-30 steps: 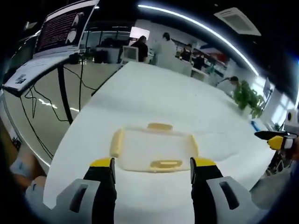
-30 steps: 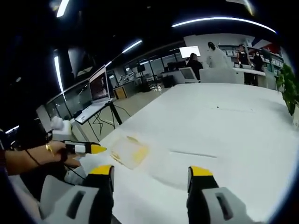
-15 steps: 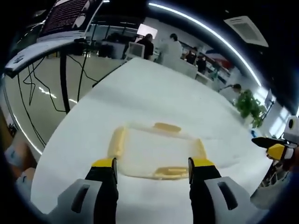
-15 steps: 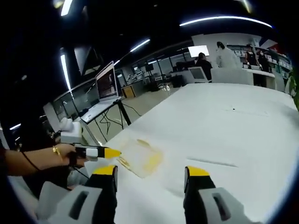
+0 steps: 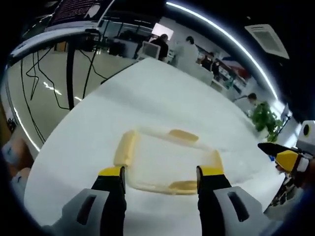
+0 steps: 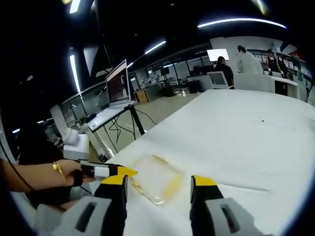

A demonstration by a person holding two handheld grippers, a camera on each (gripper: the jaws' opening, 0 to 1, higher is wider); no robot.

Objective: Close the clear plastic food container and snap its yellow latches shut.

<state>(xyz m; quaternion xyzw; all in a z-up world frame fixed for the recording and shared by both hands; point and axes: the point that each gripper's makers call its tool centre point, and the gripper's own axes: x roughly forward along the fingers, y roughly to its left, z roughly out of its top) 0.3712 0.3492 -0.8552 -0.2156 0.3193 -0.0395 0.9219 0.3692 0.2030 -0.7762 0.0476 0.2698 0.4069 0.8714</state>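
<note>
— Nearest the lens, what do you see?
— The left gripper [image 5: 161, 172] hangs over the table's [image 5: 162, 98] near end, jaws spread and empty, its yellow tips just above the near edge of the container [image 5: 165, 157]. The right gripper [image 6: 159, 181] is also parted, holding nothing.
— And the hand?
— A hand [image 6: 59, 174] with a bracelet grips the left gripper from the left side of the right gripper view.
— The container?
— Clear, flat on the white table, lid on as far as I can tell. Yellow latches [image 5: 124, 147] sit on all four sides; whether they are snapped down I cannot tell.
— Beyond that?
— A laptop [image 6: 115, 88] on a stand with trailing cables, a potted plant [image 5: 266, 120], and people [image 5: 189, 49] at desks under ceiling strip lights.
</note>
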